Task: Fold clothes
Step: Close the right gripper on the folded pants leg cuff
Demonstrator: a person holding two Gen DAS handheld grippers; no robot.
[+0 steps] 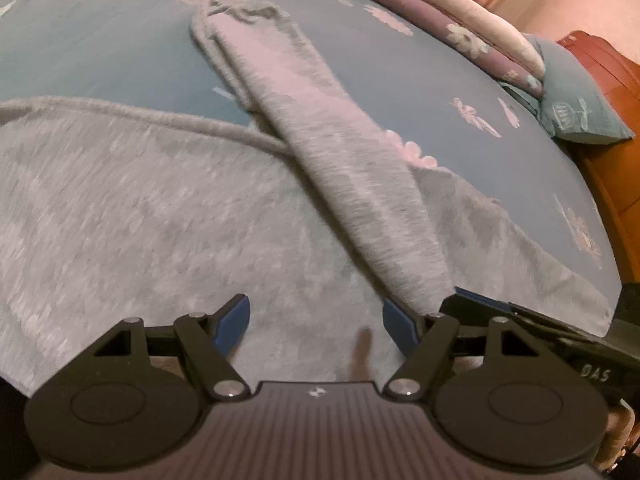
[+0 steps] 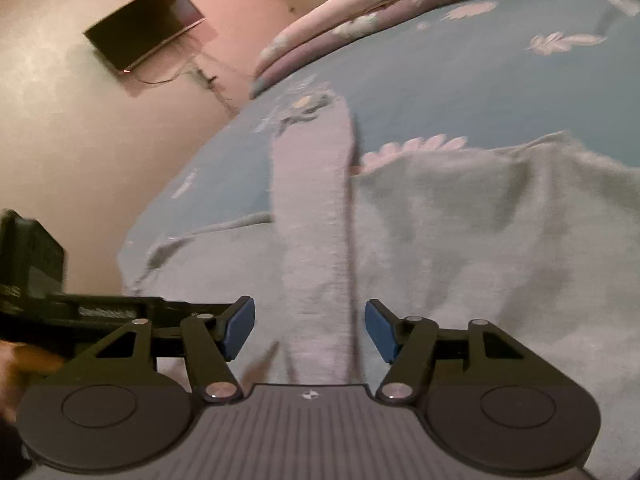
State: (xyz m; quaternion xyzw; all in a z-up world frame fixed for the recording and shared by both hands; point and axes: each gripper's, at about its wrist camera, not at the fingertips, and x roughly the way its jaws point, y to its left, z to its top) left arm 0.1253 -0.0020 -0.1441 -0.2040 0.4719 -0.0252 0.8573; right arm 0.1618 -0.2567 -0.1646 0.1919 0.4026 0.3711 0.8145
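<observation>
A grey sweater [image 1: 140,220] was spread on the bed [image 1: 100,60], one sleeve [image 1: 320,140] laid out away from its body. The left gripper [image 1: 316,320] and right gripper [image 2: 310,326] hovered above it, fingers apart and empty. The sleeve is best pinched near the shoulder, then carried flat across the body.

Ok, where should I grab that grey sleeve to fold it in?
Probably at the cuff, the far free end of the sleeve. It lies flat on the blue bedsheet, clear of the sweater body, so come from above and pinch across its narrow width. Both the left gripper and the right gripper are open.
</observation>
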